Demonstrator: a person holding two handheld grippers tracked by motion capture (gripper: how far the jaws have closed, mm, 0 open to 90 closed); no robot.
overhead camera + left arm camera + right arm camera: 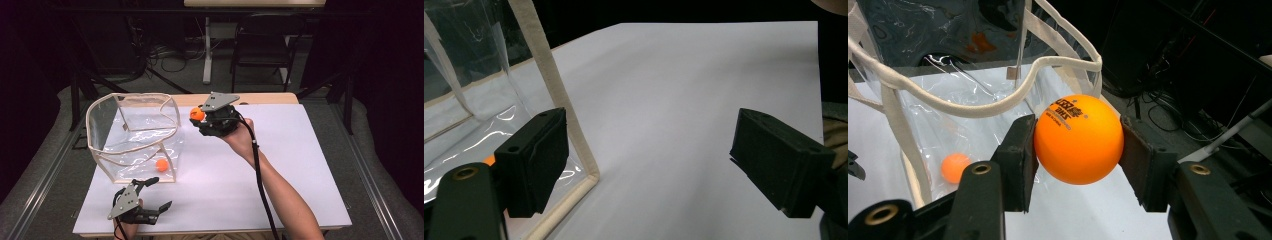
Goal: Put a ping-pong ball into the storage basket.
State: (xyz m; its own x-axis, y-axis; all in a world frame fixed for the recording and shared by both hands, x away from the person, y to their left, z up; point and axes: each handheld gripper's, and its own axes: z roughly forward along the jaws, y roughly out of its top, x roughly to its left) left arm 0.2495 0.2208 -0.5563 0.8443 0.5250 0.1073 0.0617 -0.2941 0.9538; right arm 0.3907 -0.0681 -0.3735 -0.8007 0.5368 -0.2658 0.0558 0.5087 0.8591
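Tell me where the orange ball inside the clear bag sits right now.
In the high view, the orange ball lies on the floor of the clear bag, at its near right corner, left of centre on the table.

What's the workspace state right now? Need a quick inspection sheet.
Surface: white table top, bare apart from the job's things.
Job's things: clear bag with beige trim, standing open; one orange ball inside it; second ball clamped above the table beside the bag's rim.
Clutter: nothing seen.
Grippers: right gripper shut on second ball; left gripper open, holding nothing, by the bag's near corner.
Cables: black cable trails along the right forearm.
Surroundings: dark room, chair, floor wiring.
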